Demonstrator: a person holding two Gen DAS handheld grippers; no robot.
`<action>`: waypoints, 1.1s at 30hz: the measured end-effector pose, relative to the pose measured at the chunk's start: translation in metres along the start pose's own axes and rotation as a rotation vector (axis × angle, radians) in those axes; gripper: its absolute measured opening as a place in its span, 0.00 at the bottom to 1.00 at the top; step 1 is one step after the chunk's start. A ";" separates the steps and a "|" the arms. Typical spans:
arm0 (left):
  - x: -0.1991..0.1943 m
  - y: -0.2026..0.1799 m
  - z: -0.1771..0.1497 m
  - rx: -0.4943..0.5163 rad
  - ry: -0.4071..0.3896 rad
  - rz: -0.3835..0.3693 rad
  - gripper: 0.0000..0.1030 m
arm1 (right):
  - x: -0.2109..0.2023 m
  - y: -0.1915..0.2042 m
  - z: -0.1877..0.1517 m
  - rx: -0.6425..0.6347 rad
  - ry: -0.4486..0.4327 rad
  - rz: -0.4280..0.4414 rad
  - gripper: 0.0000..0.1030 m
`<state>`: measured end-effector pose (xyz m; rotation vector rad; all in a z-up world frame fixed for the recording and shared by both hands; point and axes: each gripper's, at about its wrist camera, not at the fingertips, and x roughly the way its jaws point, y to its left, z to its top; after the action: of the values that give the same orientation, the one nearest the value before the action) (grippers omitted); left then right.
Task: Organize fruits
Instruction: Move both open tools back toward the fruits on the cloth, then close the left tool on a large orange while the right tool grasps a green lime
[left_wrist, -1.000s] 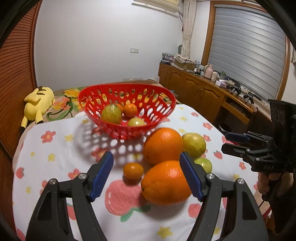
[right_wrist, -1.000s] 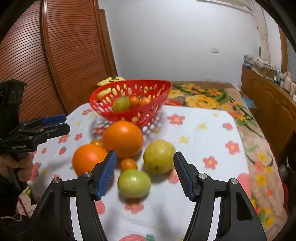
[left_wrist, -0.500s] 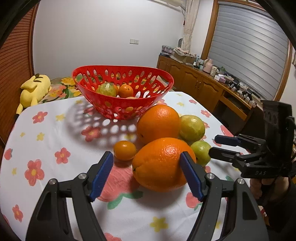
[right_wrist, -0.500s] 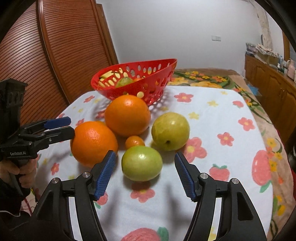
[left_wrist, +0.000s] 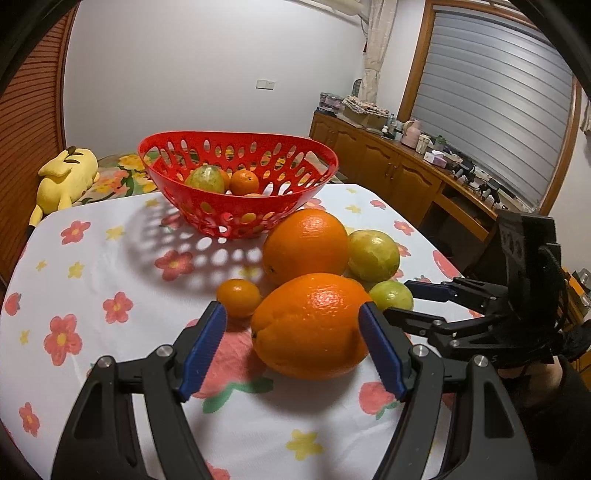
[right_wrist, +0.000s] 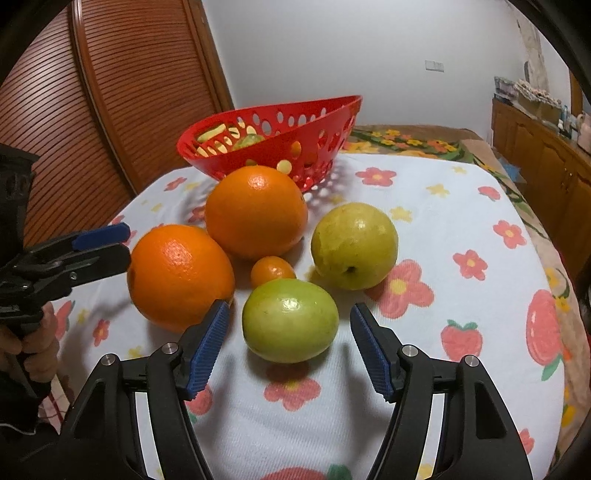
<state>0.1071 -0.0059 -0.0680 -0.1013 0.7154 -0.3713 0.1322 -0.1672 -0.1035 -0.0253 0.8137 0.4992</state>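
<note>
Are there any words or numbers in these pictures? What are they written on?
No text is clear enough to read.
right gripper: raised marks on its black body and a tiny pale mark on its arm, too blurred to read.
Things on the wooden sideboard: any labels are too small to read.
tablecloth: only flowers and strawberries, no words.

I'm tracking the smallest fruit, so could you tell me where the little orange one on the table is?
The tiny orange lies on the tablecloth in the middle of the cluster, hemmed in by two big oranges, the green fruit and the yellow fruit.
</note>
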 end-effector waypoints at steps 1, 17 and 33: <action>0.001 -0.001 0.000 0.002 0.002 -0.002 0.72 | 0.001 0.000 0.000 0.002 0.003 0.001 0.68; 0.011 -0.015 0.003 0.016 0.019 -0.010 0.72 | 0.009 0.001 -0.003 -0.008 0.021 0.024 0.58; 0.022 -0.022 0.004 0.042 0.035 0.030 0.76 | -0.018 -0.030 -0.012 0.017 -0.025 -0.039 0.56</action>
<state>0.1190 -0.0343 -0.0738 -0.0441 0.7424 -0.3600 0.1269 -0.2033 -0.1041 -0.0192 0.7915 0.4552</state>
